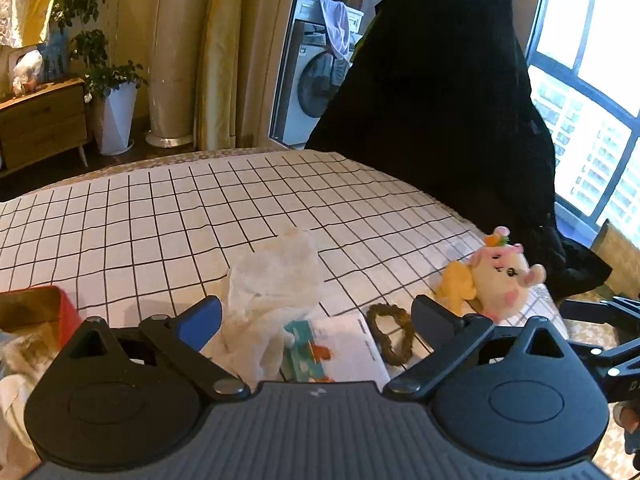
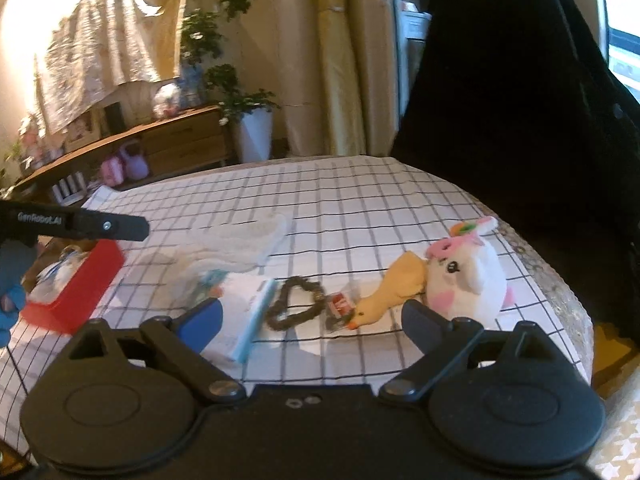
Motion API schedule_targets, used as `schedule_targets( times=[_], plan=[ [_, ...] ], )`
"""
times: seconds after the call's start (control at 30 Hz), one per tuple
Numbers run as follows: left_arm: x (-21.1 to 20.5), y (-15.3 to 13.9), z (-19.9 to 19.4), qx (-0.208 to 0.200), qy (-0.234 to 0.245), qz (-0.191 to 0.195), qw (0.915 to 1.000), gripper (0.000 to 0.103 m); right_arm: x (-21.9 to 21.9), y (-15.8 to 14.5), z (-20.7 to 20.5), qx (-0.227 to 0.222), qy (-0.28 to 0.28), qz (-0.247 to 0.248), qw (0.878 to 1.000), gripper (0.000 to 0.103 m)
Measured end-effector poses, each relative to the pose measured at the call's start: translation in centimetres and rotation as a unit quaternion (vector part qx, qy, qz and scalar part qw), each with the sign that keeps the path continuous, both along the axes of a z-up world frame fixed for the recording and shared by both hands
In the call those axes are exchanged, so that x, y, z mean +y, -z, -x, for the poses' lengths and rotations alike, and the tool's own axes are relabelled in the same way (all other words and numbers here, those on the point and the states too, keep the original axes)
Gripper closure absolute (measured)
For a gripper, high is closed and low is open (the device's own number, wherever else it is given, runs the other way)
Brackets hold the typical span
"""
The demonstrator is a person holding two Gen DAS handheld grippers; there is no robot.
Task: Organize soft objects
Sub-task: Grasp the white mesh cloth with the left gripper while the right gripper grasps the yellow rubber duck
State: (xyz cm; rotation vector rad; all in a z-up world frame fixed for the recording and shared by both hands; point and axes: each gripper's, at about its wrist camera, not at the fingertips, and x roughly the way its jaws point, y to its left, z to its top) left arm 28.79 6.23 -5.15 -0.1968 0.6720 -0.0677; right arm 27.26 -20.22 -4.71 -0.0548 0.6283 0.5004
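Observation:
A tissue pack [image 1: 340,350] with a white tissue [image 1: 272,280] sticking up lies on the checked cloth, between the jaws of my open left gripper [image 1: 316,320]. A brown hair tie [image 1: 390,334] lies to its right. A white and pink plush toy [image 1: 502,276] and a yellow duck toy [image 1: 456,284] lie further right. In the right wrist view my right gripper [image 2: 312,320] is open and empty, low over the hair tie [image 2: 296,306], with the duck [image 2: 394,292] and plush [image 2: 466,276] at right and the tissue pack [image 2: 244,320] at left.
A red box [image 2: 76,292] with soft items inside stands at the table's left edge; it also shows in the left wrist view [image 1: 44,312]. A small red wrapper [image 2: 340,304] lies by the duck. A dark cloth-covered shape [image 1: 440,100] rises behind the table's right side.

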Motion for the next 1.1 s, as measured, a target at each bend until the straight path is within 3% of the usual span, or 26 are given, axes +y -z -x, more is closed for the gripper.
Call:
schedule_targets(
  times=[0.13,0.3,0.43,0.6,0.87,1.1],
  plan=[
    [0.0,1.0,-2.2,0.009,0.0,-0.005,0.9999,0.001,-0.1,0.8,-2.1,0.023,0.025,-0.01,0.999,0.008],
    [-0.1,2.2,-4.5,0.022,0.001,-0.018,0.9996,0.001,0.1,2.1,-5.4,0.075,0.1,-0.036,0.991,0.012],
    [0.1,3.3,-6.0,0.033,-0.004,-0.019,0.9993,0.001,0.3,3.1,-7.4,0.107,0.141,-0.068,0.982,0.015],
    [0.2,4.9,-7.7,0.045,-0.01,-0.038,0.9982,0.001,1.2,4.6,-9.5,0.143,0.195,-0.087,0.966,0.025],
    [1.0,7.6,-10.3,0.073,-0.02,-0.047,0.996,0.001,1.6,6.8,-11.9,0.173,0.286,-0.103,0.937,0.041],
    [1.5,9.4,-11.5,0.09,-0.026,-0.043,0.9947,0.002,1.7,8.2,-13.0,0.176,0.333,-0.102,0.921,0.052]
  ],
)
